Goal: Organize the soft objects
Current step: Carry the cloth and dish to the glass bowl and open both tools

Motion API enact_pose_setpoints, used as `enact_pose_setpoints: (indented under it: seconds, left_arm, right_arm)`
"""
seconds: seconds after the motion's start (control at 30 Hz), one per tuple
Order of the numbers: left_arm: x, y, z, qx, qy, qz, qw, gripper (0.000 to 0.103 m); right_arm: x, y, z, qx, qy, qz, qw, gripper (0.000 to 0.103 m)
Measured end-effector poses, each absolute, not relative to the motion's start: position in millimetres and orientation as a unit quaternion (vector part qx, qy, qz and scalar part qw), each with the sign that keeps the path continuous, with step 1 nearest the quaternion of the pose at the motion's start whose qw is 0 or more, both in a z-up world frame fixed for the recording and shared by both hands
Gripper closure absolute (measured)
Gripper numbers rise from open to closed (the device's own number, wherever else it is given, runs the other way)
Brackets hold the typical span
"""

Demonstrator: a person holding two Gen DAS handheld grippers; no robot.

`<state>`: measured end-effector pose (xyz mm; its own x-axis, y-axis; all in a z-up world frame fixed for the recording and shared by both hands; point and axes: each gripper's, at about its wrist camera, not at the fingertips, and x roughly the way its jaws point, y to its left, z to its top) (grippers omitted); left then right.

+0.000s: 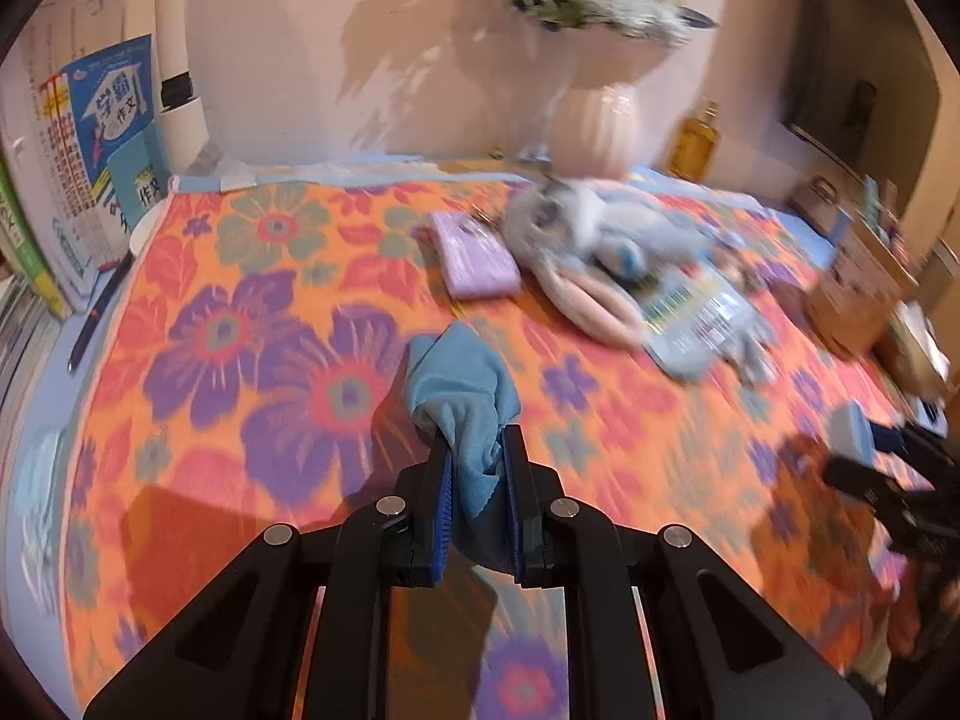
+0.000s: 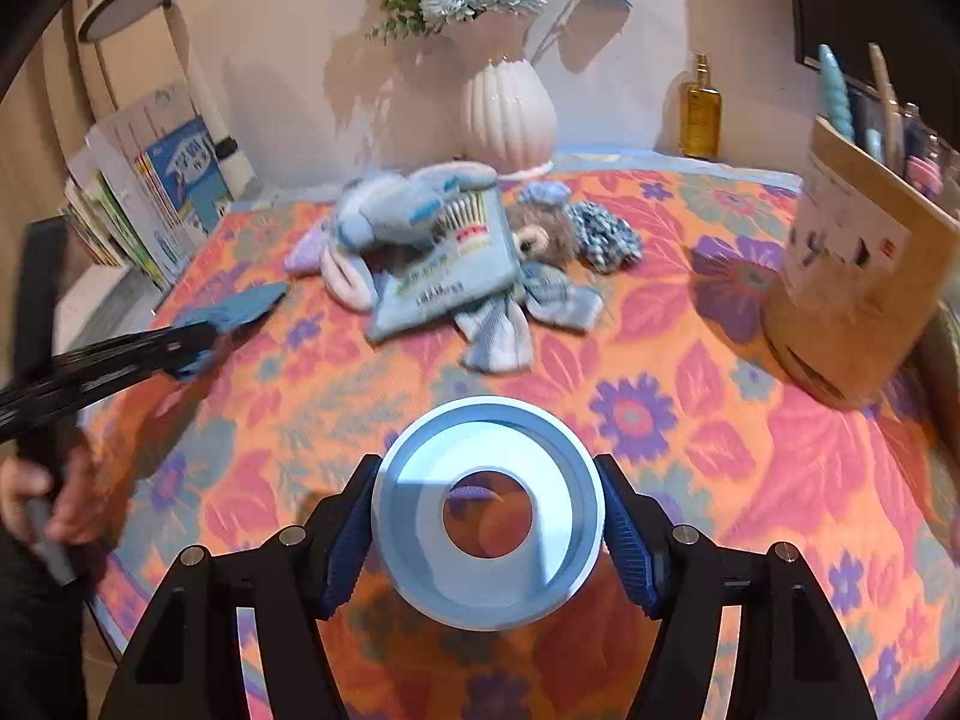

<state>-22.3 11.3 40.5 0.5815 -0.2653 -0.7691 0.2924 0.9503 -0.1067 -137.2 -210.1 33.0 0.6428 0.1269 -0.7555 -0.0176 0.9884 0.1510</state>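
Observation:
My left gripper [image 1: 477,450] is shut on a light blue cloth [image 1: 462,396] and holds it above the floral tablecloth [image 1: 240,360]; it also shows in the right wrist view [image 2: 204,336] with the cloth [image 2: 240,309]. My right gripper [image 2: 486,516] is shut on a pale blue ring-shaped object [image 2: 489,516] with a round hole, held above the table; it shows at the right edge of the left wrist view [image 1: 852,429]. A pile at the back holds a grey-blue plush rabbit [image 2: 390,210], a brown plush bear [image 2: 540,234], blue socks [image 2: 528,312], a blue flat packet [image 2: 444,282] and a lilac folded cloth [image 1: 477,255].
A white ribbed vase [image 2: 510,114] with flowers stands at the back against the wall. An amber bottle [image 2: 699,108] stands to its right. A cardboard box [image 2: 858,276] with tall items is at the right. Books [image 2: 150,198] lean at the left edge.

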Motion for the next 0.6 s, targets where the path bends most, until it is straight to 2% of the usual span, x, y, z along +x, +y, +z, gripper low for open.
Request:
enact_pose_setpoints:
  seconds: [0.17, 0.23, 0.3, 0.43, 0.5, 0.57, 0.6]
  left_arm:
    - [-45, -4, 34, 0.056, 0.448, -0.167, 0.877, 0.087]
    - [-47, -10, 31, 0.071, 0.448, -0.148, 0.879, 0.075]
    - [-45, -13, 29, 0.076, 0.440, -0.125, 0.886, 0.074]
    - [-34, -13, 18, 0.064, 0.448, -0.114, 0.885, 0.071]
    - [-35, -13, 17, 0.065, 0.442, -0.115, 0.887, 0.045]
    - [-35, -12, 18, 0.064, 0.441, -0.114, 0.888, 0.026]
    - [-35, -11, 20, 0.062, 0.436, -0.115, 0.890, 0.026]
  right_arm:
    - [-149, -214, 20, 0.075, 0.439, 0.023, 0.895, 0.036]
    - [-152, -216, 17, 0.078, 0.441, 0.020, 0.894, 0.036]
    - [-157, -217, 17, 0.078, 0.438, 0.018, 0.895, 0.035]
    - [-162, -223, 16, 0.098, 0.435, 0.026, 0.895, 0.021]
    - [-164, -223, 15, 0.098, 0.433, 0.030, 0.896, 0.015]
    - [-167, -220, 14, 0.091, 0.429, 0.030, 0.898, 0.012]
    - [-168, -217, 13, 0.084, 0.427, 0.028, 0.900, 0.011]
